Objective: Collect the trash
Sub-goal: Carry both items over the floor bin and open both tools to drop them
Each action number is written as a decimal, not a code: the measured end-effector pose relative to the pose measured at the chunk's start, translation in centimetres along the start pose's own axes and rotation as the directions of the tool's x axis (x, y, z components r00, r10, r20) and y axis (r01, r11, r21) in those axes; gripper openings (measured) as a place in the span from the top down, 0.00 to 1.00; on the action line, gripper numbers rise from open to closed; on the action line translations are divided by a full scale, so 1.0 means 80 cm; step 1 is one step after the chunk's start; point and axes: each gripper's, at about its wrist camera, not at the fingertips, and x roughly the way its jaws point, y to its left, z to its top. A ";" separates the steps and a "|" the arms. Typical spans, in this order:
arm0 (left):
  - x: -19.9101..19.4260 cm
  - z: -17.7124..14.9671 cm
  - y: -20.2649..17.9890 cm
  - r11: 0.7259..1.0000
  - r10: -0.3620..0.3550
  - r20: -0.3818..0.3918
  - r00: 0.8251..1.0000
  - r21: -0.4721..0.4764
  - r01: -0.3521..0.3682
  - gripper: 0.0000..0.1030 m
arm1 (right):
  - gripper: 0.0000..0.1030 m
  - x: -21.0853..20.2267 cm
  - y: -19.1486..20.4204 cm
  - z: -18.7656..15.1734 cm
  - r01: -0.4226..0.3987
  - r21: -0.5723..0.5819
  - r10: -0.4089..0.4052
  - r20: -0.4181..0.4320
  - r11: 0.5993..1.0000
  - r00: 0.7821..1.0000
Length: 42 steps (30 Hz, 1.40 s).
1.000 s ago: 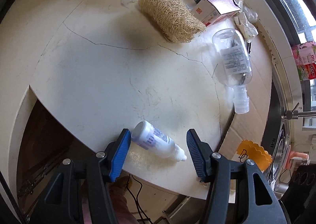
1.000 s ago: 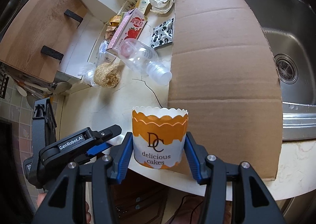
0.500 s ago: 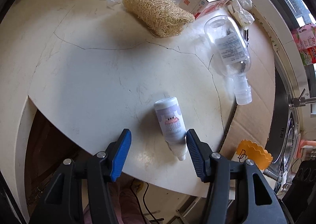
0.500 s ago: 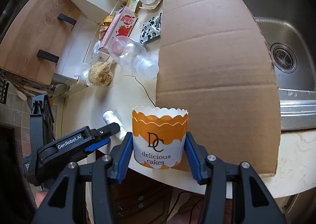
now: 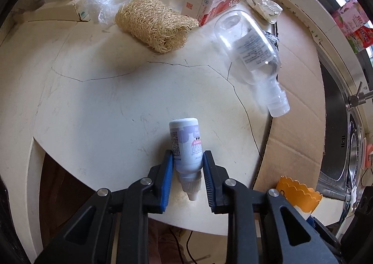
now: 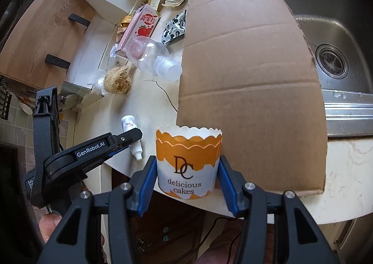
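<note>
**Small bottle pinched low, cup waiting: where the slips could be coming from**

The left tongs point(image 5: 187, 172) are pinching the small white dropper bottle point(image 5: 186, 147) between their 2 blue pads, gripping its lower body just above the nozzle. The bottle is lying on the cream counter point(image 5: 105, 105), its flat base pointing away from the tongs and its nozzle tip pointing back between them. Because the grip is sitting near the tapered neck and not mid-body, the smooth plastic is likely risking a squirt forward out of the pads as the tongs are lifting, or a pivot about the pinch line.

Ahead and to the right of the left tongs, a clear plastic bottle point(image 5: 251, 54) is lying on its side, its cap resting at the edge of a flattened cardboard sheet point(image 5: 296, 124). A swing made too low could be knocking it into a roll.

The right tongs point(image 6: 188, 172) are squeezing the orange-and-white paper cake cup point(image 6: 188, 159) upright, with its open mouth facing up. The paper wall is thin; too hard a squeeze is likely ovalling the mouth, narrowing the target for the dropper bottle. The cup seems to be hanging over the counter edge, so a missed drop could be sending the bottle to the floor.
</note>
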 end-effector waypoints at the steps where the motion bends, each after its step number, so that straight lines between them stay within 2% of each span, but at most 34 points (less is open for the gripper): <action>1: -0.007 -0.007 -0.001 1.000 0.000 0.012 1.000 0.015 0.000 0.78 | 0.50 -0.001 0.001 -0.001 -0.002 -0.002 0.002 -0.001 1.000 1.000; 10: -0.068 -0.104 0.007 0.995 -0.055 0.057 0.997 0.085 0.050 0.78 | 0.50 -0.024 0.023 -0.047 -0.023 -0.087 0.021 -0.024 0.996 1.000; 19: -0.083 -0.206 0.035 0.994 -0.029 0.093 0.995 0.106 0.019 0.77 | 0.50 -0.027 0.045 -0.125 0.013 -0.243 -0.031 -0.070 0.970 0.997; 25: -0.044 -0.250 0.060 0.996 0.006 0.078 0.997 0.083 -0.013 0.77 | 0.50 0.007 0.039 -0.174 0.036 -0.317 -0.080 -0.129 0.948 0.988; 31: 0.020 -0.284 0.101 0.998 0.028 0.043 0.999 0.062 -0.031 0.77 | 0.49 0.062 0.015 -0.209 0.054 -0.337 -0.118 -0.174 0.940 0.978; 38: 0.096 -0.303 0.146 0.996 0.057 0.064 0.996 0.067 -0.061 0.77 | 0.49 0.152 -0.035 -0.239 0.031 -0.300 -0.090 -0.188 0.953 0.978; 42: 0.143 -0.303 0.167 0.995 0.048 0.048 0.998 0.080 -0.052 0.77 | 0.47 0.219 -0.062 -0.250 0.040 -0.269 -0.105 -0.234 0.962 0.967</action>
